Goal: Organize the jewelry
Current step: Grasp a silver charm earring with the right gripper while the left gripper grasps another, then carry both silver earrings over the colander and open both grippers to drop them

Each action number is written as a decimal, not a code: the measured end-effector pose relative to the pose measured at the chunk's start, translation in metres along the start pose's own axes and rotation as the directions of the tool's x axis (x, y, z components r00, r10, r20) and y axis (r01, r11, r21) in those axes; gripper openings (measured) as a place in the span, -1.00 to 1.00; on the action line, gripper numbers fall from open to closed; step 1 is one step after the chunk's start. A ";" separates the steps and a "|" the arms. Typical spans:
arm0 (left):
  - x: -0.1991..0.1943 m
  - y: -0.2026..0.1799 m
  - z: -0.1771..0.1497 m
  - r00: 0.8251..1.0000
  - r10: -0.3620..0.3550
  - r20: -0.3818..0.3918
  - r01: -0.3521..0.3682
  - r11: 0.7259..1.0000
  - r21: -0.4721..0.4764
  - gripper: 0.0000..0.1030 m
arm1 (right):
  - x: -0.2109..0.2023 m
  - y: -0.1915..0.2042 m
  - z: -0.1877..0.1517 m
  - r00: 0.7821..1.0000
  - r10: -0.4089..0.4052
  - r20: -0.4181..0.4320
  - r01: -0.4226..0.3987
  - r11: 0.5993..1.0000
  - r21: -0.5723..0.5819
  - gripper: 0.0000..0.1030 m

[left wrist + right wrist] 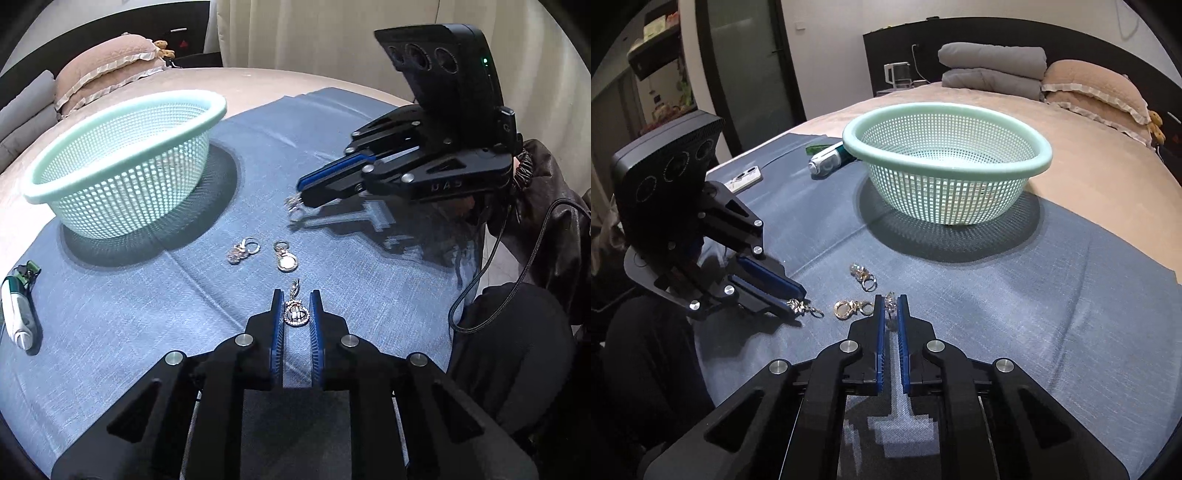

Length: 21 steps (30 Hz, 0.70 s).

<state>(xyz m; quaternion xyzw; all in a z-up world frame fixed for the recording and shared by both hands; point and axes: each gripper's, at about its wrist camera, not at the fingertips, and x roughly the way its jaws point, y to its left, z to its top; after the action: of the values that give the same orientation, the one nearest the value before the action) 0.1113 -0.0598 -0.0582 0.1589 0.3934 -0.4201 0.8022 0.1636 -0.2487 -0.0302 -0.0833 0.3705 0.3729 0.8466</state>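
A mint-green mesh basket (122, 166) (947, 162) stands on a blue cloth (147, 314) (1034, 314) on a bed. My left gripper (296, 299) (801, 301) is closed around a round sparkly silver pendant (296, 314) (796, 305) that rests on the cloth. My right gripper (891, 301) (301, 195) is shut on a small silver jewelry piece (890, 303) (293, 203), held just above the cloth. A silver charm with rings (242, 251) (862, 277) and a gold oval pendant (285, 258) (846, 309) lie loose between the grippers.
A white-and-green tube-shaped item (18, 306) (831, 158) lies on the cloth beside the basket. A phone (744, 178) lies near the cloth's far-left corner. Pillows (1097, 92) and folded grey blankets (993, 68) sit at the bed's head.
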 end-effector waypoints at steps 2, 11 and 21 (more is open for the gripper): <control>-0.004 0.003 0.002 1.000 0.008 0.008 -0.008 1.000 -0.011 -0.72 | -0.007 -0.002 0.003 1.000 -0.006 0.011 0.006 1.000 0.005 -0.88; -0.036 0.026 0.015 0.995 0.095 0.032 -0.095 0.995 -0.014 -0.72 | -0.039 -0.003 0.032 0.997 -0.048 0.065 0.052 0.997 -0.052 -0.88; -0.097 0.065 0.061 0.968 0.214 0.130 -0.211 0.977 -0.035 -0.72 | -0.075 -0.011 0.088 0.978 -0.096 0.186 0.117 0.987 -0.108 -0.88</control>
<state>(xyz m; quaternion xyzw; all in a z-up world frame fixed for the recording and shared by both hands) 0.1608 -0.0039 0.0500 0.1633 0.3241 -0.3374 0.8686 0.1873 -0.2623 0.0823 -0.1191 0.2648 0.3544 0.8889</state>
